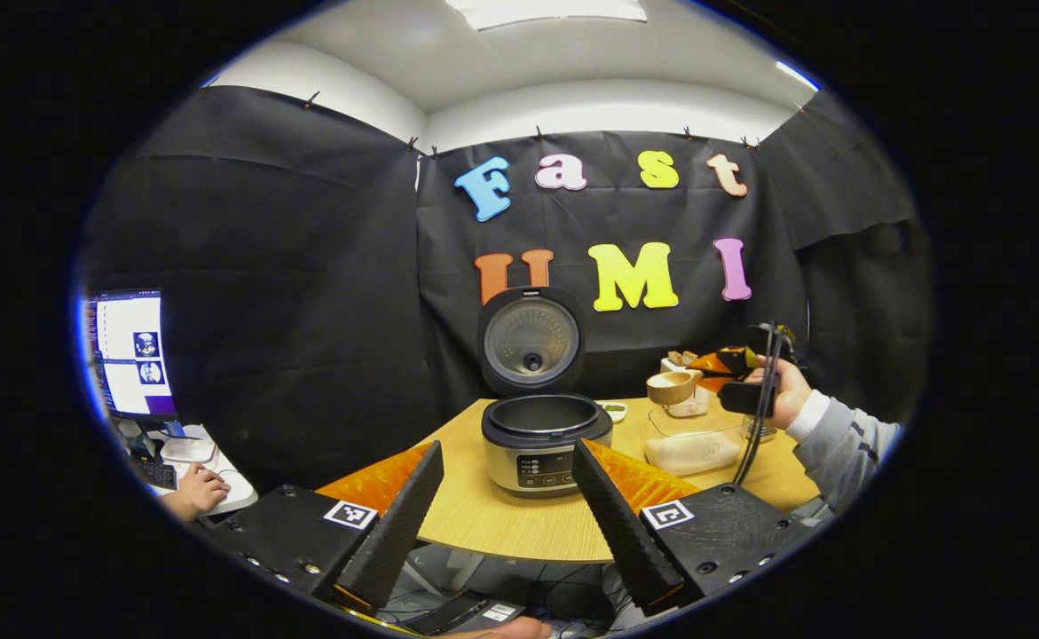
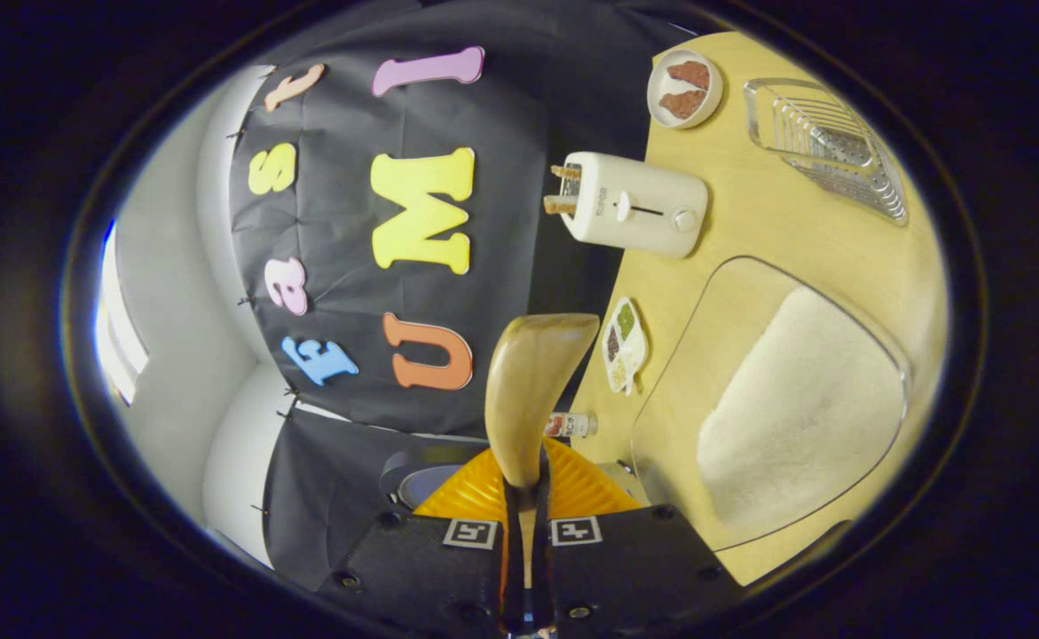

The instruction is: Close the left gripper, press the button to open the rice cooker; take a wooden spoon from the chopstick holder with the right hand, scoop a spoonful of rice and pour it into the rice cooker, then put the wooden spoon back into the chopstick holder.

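The rice cooker (image 1: pixel 532 439) stands on the wooden table (image 1: pixel 501 524) with its lid (image 1: pixel 531 342) raised and the inner pot showing. My left gripper (image 1: pixel 508 461) is open, held back from the table edge, its fingers framing the cooker. To the right, a hand holds my right gripper (image 1: pixel 736 368) above the clear rice container (image 1: pixel 696 444). That gripper (image 2: pixel 526 497) is shut on the handle of the wooden spoon (image 2: pixel 528 390), whose bowl (image 1: pixel 672 386) points toward the cooker. Rice (image 2: pixel 794 408) lies heaped in the container. I cannot tell whether the spoon holds rice.
A white toaster (image 2: pixel 634 204), a plate of brown pieces (image 2: pixel 683 89), a metal rack (image 2: pixel 825 146), a small seasoning dish (image 2: pixel 624 346) and a little bottle (image 2: pixel 570 424) stand on the table. At far left a person's hand (image 1: pixel 200 488) rests by a monitor (image 1: pixel 129 355).
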### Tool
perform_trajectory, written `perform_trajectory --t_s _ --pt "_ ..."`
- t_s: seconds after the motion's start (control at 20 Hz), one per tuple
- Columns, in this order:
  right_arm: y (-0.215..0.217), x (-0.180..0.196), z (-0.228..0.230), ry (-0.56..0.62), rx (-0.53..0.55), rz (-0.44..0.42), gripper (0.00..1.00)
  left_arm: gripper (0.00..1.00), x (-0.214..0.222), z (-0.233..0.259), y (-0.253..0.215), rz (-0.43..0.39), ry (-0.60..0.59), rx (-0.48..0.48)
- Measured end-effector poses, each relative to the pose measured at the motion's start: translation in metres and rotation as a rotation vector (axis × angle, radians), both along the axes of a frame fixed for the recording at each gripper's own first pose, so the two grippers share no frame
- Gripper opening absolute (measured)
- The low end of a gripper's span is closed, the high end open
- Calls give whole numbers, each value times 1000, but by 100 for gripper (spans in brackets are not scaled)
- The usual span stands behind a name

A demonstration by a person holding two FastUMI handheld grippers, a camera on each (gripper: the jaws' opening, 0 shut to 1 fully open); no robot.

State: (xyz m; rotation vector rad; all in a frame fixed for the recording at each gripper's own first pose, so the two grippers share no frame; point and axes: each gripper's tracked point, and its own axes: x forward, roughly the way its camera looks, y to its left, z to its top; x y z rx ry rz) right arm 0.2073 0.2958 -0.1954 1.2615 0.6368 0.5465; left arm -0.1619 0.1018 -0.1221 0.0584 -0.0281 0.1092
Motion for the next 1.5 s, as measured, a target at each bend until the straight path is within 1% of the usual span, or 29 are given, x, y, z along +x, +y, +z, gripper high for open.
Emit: perform_trajectory --t_s 0.2,0.45,0.6,0.7,0.8,0.9,1.05,1.2,1.35,1.5 --pt "38 7 17 -99 -160 -20 8 93 -11 4 7 -14 -12 -15" --pt "102 6 35 -178 -269 11 8 93 -18 1 22 4 -17 -35" --pt "135 3 41 -242 -344 39 9 93 -20 -10 39 27 4 -51" --pt "147 -1 49 -315 -417 40 9 93 -20 -13 45 34 5 -61" --pt "157 -5 52 -396 -513 38 9 93 -23 -15 52 43 -1 -80" --pt "168 -9 56 -453 -568 41 10 93 -25 -16 57 42 -3 -96" --pt "181 -13 56 -479 -609 55 10 93 -30 -19 65 48 1 -103" --pt "192 -11 55 -507 -660 54 10 94 -39 -22 80 81 9 -91" --pt "202 -14 54 -576 -758 66 10 94 -43 -26 83 82 11 -96" --pt "205 -16 55 -653 -865 32 11 95 -44 -31 88 84 21 -106"
